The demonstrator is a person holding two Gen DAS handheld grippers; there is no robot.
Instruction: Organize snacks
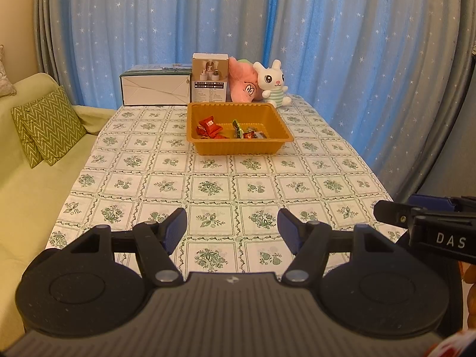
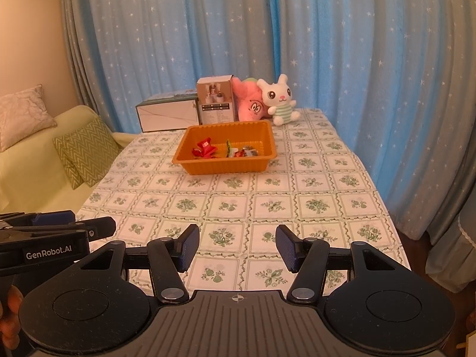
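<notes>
An orange tray (image 1: 238, 145) (image 2: 221, 165) stands on the far half of the table and holds several wrapped snacks. Red wrappers (image 1: 208, 126) (image 2: 203, 148) lie at its left. A green wrapper (image 1: 237, 126) (image 2: 228, 146) and darker ones (image 1: 253, 134) (image 2: 247, 152) lie at its middle. My left gripper (image 1: 232, 229) hovers open over the near table edge, nothing between its blue pads (image 1: 175, 230). Beside it my right gripper (image 2: 237, 247) is open and empty too, well short of the tray. Each wrist view shows the other gripper's side at its edge.
A white flat box (image 1: 156, 89), an upright carton (image 1: 209, 81), a pink plush (image 1: 244, 84) and a white rabbit plush (image 1: 272, 84) line the table's far end. A green sofa (image 1: 29, 178) with cushions runs along the left. Blue starred curtains hang behind.
</notes>
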